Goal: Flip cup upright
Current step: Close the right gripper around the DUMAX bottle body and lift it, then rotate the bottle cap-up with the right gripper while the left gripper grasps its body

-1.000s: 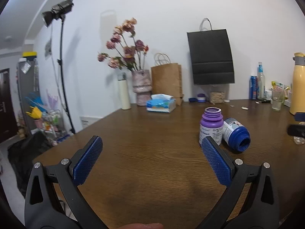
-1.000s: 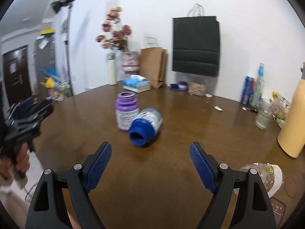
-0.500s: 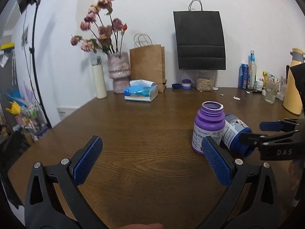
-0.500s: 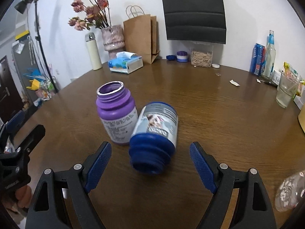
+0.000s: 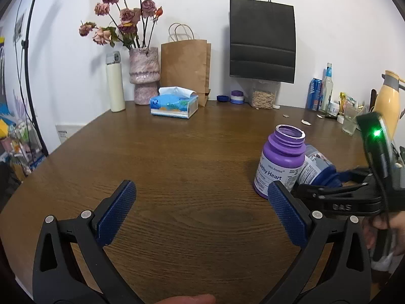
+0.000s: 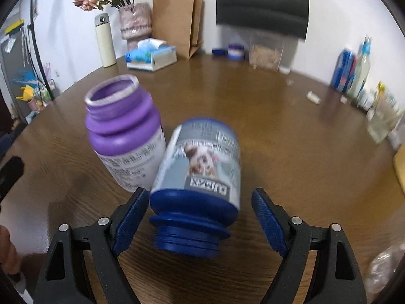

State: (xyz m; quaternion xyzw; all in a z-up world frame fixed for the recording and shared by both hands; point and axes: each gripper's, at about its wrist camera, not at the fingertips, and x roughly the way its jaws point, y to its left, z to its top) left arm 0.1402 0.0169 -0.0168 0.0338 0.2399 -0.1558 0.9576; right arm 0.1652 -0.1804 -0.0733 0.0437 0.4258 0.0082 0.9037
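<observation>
The right gripper [image 6: 198,215] is spread wide, and the blue bottle [image 6: 200,177] lies on its side between its fingers, mouth toward the camera, not clamped. A purple bottle [image 6: 124,131] stands upright just left of it, touching it. The left gripper [image 5: 202,212] is open over the bare table [image 5: 177,157], the bottles ahead to its right.

Tissue box [image 5: 174,102], dried flowers in pink vase [image 5: 143,74], brown paper bag [image 5: 184,67], black bag [image 5: 262,50]
</observation>
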